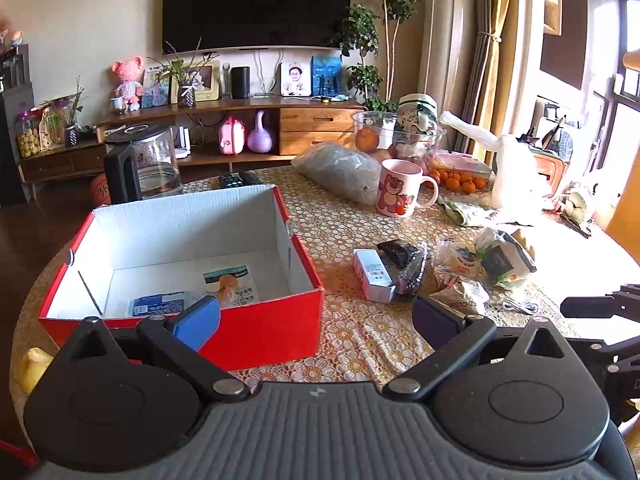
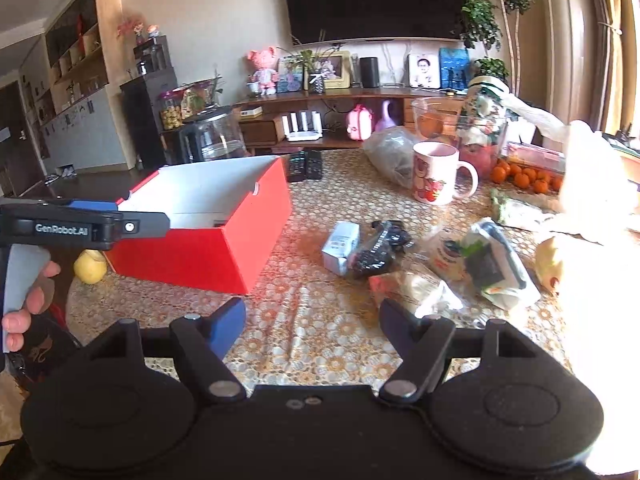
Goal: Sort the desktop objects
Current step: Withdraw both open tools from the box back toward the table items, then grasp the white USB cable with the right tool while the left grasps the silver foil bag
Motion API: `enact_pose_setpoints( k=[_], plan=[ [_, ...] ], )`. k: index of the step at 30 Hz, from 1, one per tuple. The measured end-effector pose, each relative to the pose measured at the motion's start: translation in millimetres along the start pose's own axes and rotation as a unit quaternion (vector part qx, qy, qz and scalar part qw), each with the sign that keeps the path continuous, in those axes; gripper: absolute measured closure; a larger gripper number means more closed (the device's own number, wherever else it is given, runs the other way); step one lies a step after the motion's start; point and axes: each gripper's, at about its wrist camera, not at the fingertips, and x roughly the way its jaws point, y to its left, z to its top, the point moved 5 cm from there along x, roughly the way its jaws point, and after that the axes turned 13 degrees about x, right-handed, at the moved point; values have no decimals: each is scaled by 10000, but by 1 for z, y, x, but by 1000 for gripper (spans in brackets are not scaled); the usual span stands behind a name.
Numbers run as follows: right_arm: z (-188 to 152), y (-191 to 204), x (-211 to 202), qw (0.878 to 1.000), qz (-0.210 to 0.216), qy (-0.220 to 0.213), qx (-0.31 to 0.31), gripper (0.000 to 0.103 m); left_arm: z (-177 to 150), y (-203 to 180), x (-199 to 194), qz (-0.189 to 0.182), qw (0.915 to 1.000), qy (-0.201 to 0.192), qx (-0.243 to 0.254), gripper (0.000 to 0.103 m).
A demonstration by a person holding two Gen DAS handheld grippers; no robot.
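Observation:
A red cardboard box (image 1: 280,320) with a white inside stands on the table; it also shows in the right wrist view (image 2: 224,236). Two flat packets (image 1: 230,284) lie in it. My left gripper (image 1: 316,320) is open and empty at the box's near right corner. Loose items lie to the right: a small white box (image 1: 372,274), a black packet (image 1: 404,264), and several snack packets (image 1: 480,264). My right gripper (image 2: 312,324) is open and empty above bare tablecloth, short of the white box (image 2: 340,246) and a wrapped packet (image 2: 416,292).
A pink bear mug (image 1: 400,194), a grey bag (image 1: 340,170), a glass kettle (image 1: 148,160), remotes (image 1: 236,179), oranges (image 1: 460,180) and a white plastic bag (image 1: 516,176) stand further back. A yellow fruit (image 2: 91,266) lies left of the box.

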Motion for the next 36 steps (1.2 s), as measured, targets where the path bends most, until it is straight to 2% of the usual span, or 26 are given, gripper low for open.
enact_pose_setpoints(
  k=[6, 14, 20, 25, 36],
  plan=[
    [-9, -45, -10, 9983, -537, -156, 151, 29, -1, -34, 9, -324, 9992, -148, 168, 0],
    [-11, -96, -4, 9941, -1005, -225, 348, 29, 4, -87, 33, -874, 9941, -311, 556, 0],
    [-13, -128, 11, 9915, -1175, -173, 531, 29, 8, -119, 57, -1092, 9891, -415, 900, 0],
    [-13, -149, 30, 9905, -1269, -74, 531, 29, 9, -137, 84, -1180, 9861, -339, 1118, 0],
    [-16, -175, 71, 9899, -1335, 169, 441, 29, 15, -158, 143, -1273, 9824, -180, 1352, 0]
  ],
)
